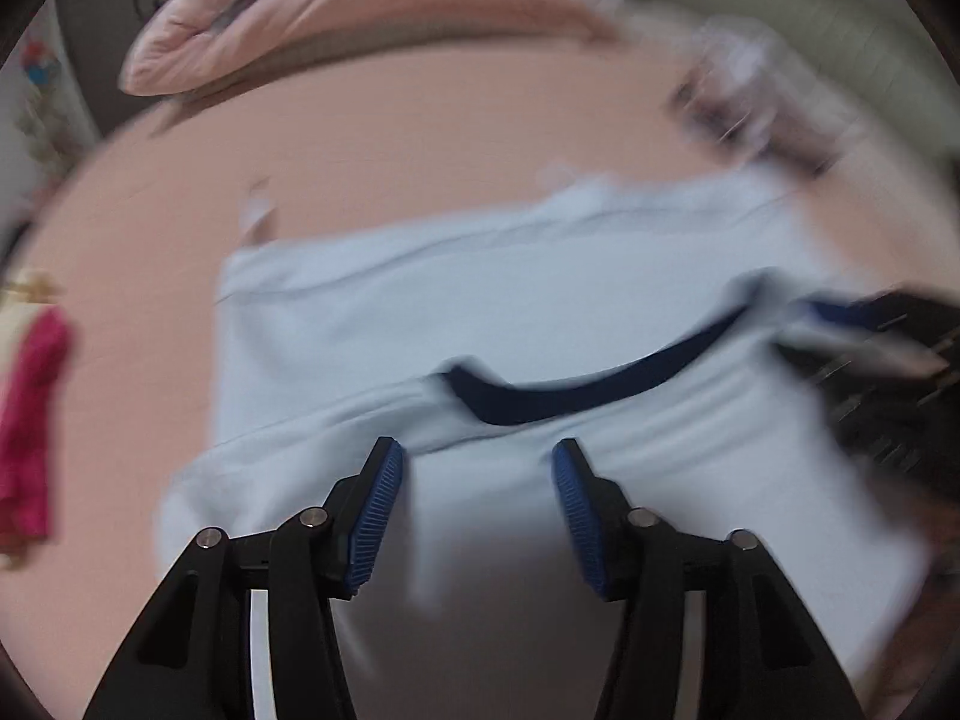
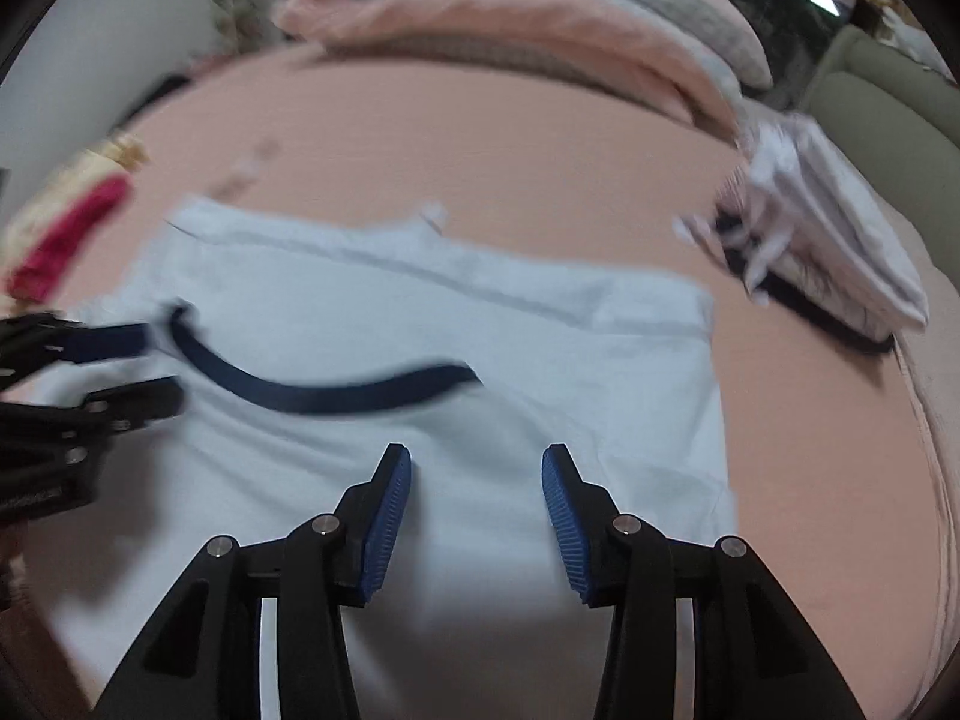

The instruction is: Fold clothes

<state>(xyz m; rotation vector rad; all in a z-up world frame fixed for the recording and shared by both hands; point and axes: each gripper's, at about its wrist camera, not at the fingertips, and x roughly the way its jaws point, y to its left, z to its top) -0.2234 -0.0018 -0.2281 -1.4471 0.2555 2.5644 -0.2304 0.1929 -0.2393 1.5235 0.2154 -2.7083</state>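
Left wrist view. A pale blue shirt [image 1: 540,312] with a navy collar band [image 1: 600,384] is lying spread on a pink bed sheet [image 1: 420,138], filling the frame from 9 o'clock through the centre to 3 o'clock. A crimson garment [image 1: 30,420] is waiting at 9 o'clock, probably next in line. The left gripper [image 1: 477,462] is hovering at 6 o'clock over the near part of the shirt, its jaws standing about half open with cloth showing beneath them but nothing pinched (the blue pads are not pressing on fabric). A folded pink quilt [image 1: 336,6] is sitting at 12 o'clock, out of the working area. The right gripper [image 1: 864,336] is entering at 3 o'clock beside the end of the collar band; whether it is touching cloth cannot be told through the blur.

Right wrist view. The left gripper is appearing at 9 o'clock near the other end of the collar band. The right gripper is hanging at 6 o'clock over the shirt, jaws likewise about half open and holding nothing. A small pile of pale folded clothes [image 2: 822,228] is resting at 2 o'clock, apparently finished work set aside.

The two tongs are flanking the collar symmetrically, which suggests they are positioning to take the shirt by both sides for an even fold.
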